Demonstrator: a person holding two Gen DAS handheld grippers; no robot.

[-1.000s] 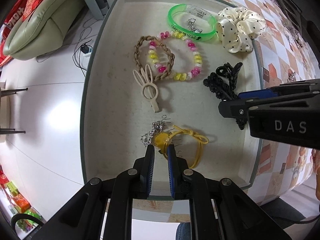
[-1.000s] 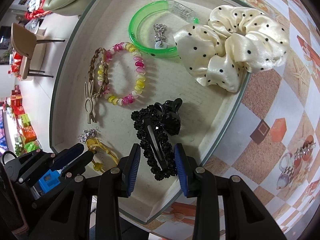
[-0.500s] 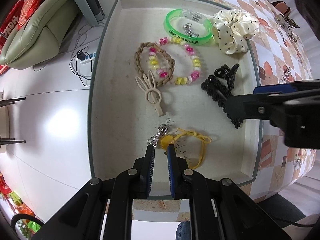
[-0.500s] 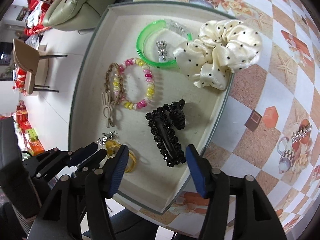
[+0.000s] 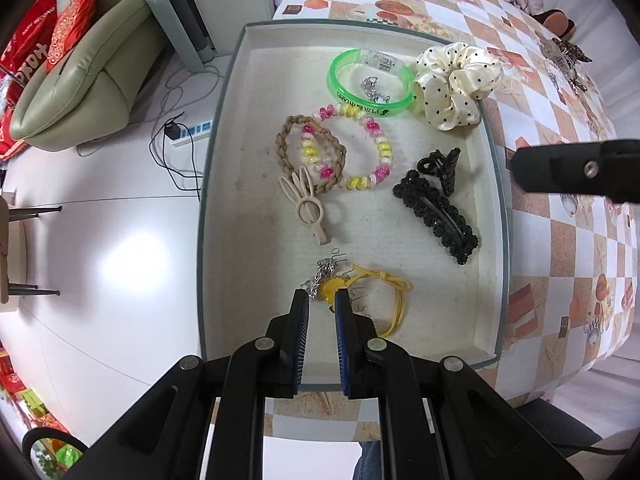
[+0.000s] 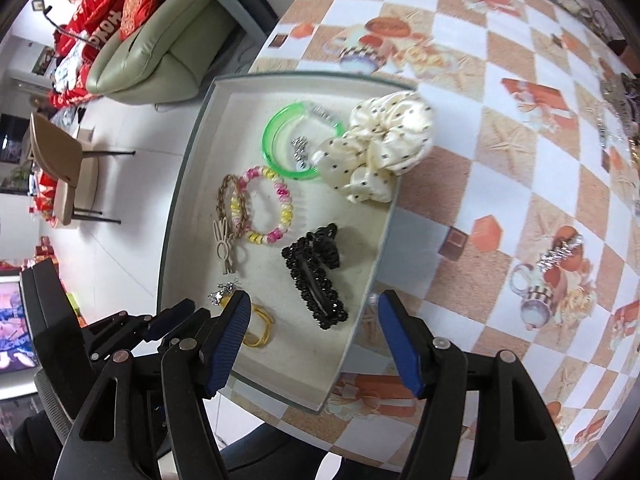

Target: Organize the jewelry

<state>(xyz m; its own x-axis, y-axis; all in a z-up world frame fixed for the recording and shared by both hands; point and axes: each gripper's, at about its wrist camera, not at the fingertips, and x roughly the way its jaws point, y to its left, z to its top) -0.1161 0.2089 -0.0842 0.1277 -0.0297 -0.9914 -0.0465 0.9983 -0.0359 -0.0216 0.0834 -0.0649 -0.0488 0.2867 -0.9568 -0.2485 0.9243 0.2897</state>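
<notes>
Jaws opening above beaded hair clip (image 6: 316, 286)

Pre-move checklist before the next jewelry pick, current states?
1. Right gripper empty, jaws opening: ok.
2. Black beaded clip lying in the tray, released: ok.
3. Left gripper shut, nothing seen between its pads: ok.
4. Yellow cord bracelet lying in the tray: ok.
5. Cream scrunchie fully inside tray: not ok, it overhangs the rim.
6. Silver clip out on the tablecloth, unobstructed: ok.
</notes>
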